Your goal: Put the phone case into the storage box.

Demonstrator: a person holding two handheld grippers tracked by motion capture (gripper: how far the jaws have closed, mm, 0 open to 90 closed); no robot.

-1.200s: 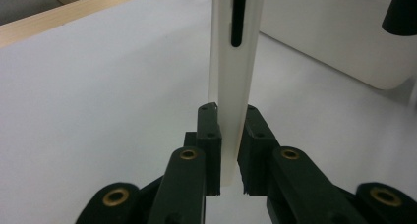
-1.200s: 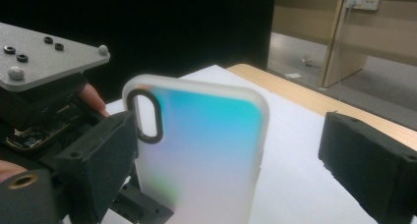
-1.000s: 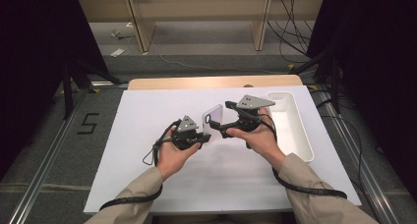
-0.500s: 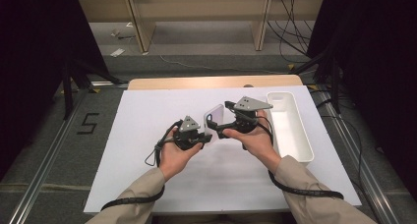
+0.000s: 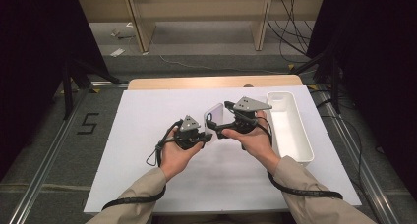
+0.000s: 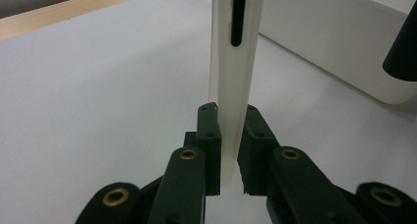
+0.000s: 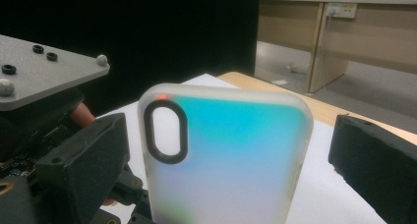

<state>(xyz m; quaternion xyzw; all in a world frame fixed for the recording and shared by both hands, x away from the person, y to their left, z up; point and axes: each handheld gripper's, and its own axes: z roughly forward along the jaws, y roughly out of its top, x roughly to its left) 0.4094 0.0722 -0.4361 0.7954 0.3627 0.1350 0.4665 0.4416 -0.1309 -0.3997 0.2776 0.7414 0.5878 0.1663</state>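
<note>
case [image 5: 215, 117]: frosted phone case, held upright in the air over the middle of the counter, between my two grippers; oval camera cutout near its top corner in the right gripper view [image 7: 226, 160]

left gripper [image 5: 209, 135]: nearly closed, pads clamped on the case's thin bottom edge, so I've got it pinched edge-on [image 6: 230, 150]

right gripper [image 5: 222, 120]: jaws wide open, one each side of the case, neither pad touching it from what I can see [image 7: 231, 160]

bin [image 5: 290, 130]: long white one, off to my right, near the right gripper

counter [image 5: 147, 116]: white sheet over it, wooden strip at the far edge
</note>
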